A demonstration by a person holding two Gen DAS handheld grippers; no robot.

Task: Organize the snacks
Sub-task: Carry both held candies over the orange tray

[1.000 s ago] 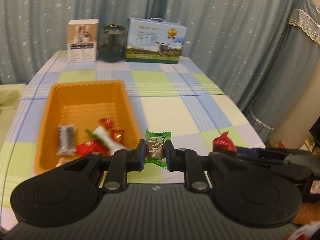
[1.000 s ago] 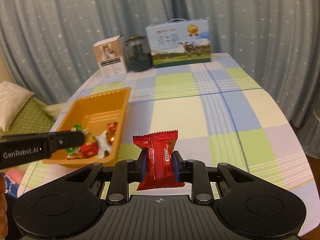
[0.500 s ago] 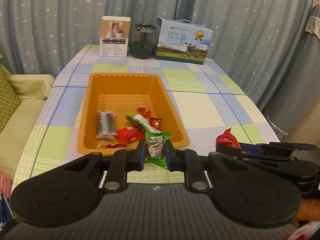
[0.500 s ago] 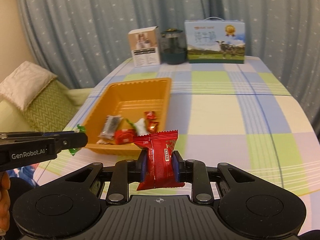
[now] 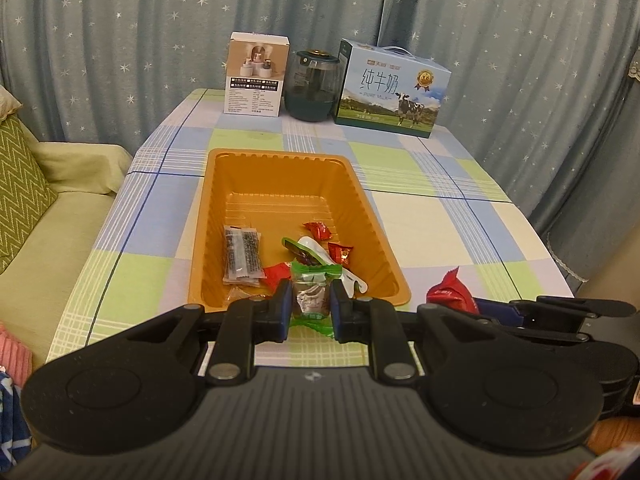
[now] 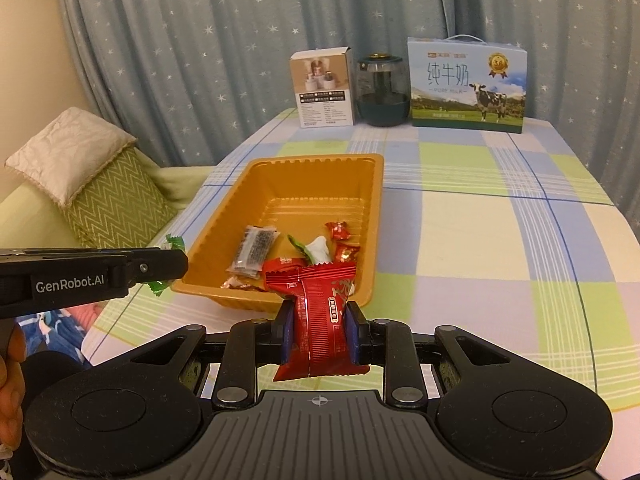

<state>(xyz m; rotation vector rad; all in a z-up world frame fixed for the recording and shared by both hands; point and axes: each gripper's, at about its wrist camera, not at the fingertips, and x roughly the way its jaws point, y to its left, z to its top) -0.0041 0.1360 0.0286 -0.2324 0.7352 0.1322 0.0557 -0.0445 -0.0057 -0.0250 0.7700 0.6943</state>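
Left wrist view: green-wrapped snack (image 5: 312,292) clamped upright between the fingers of the left gripper (image 5: 309,311), held above the near rim of the orange tray (image 5: 280,184). Inside the tray, near its front half: one clear packet with dark filling (image 5: 241,254), two small red candies (image 5: 318,231), one long white-and-green wrapper (image 5: 320,252), one red packet (image 5: 276,274) partly hidden behind the fingers, plus one small crinkled piece at the front edge, too hidden to identify. To the right, just off the tray's corner, the right gripper (image 5: 476,304) seen side-on, clenched on a red snack packet (image 5: 450,292).

Right wrist view: same red snack packet (image 6: 318,312) squeezed upright between the right gripper's (image 6: 318,334) fingers, hanging over the tray's (image 6: 312,160) near right corner. Left gripper (image 6: 178,262) entering from the left edge, green wrapper ends (image 6: 174,242) showing above and below its tip, beside the tray's left wall.

At the far end of the checked worktop (image 6: 500,220), three things in a row: one white carton (image 6: 324,88), one dark glass jar (image 6: 382,90), one blue milk box with a cow (image 6: 466,86). Behind, a star-print curtain (image 6: 200,40); at left, a sofa with two cushions (image 6: 112,196).
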